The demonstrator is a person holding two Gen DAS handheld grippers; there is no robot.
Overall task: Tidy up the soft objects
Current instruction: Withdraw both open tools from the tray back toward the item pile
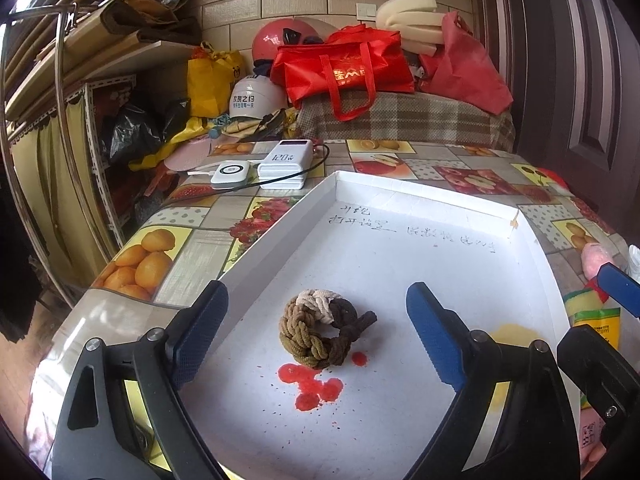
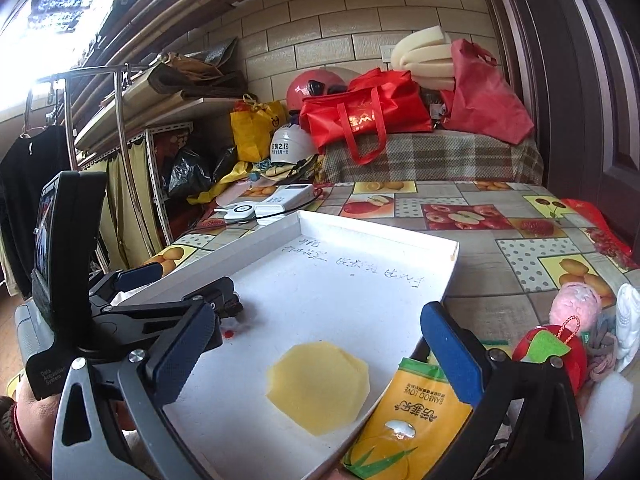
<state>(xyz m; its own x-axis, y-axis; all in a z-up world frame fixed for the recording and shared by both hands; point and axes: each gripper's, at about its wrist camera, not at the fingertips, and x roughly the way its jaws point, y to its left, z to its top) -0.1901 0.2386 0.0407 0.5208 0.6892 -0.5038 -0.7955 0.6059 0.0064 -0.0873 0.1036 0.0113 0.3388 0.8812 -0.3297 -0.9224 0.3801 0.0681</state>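
Sorting soft things into the white tray (image 1: 400,200).
Left claw (image 1: 316,336) gapes empty, braided hair tie (image 1: 326,330) lying between its jaws on the tray floor; right claw (image 2: 316,352) also gapes empty over the yellow sponge disc (image 2: 318,386). Both look light and squashy; pinch the tie across its thick braid.

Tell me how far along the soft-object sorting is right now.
Done: the braided hair tie and the yellow sponge pad lie in the white tray. In hand: nothing; the left gripper and the right gripper are both open. Left: the pink fluffy ball, red apple plush and grey hair ties sit outside the tray.
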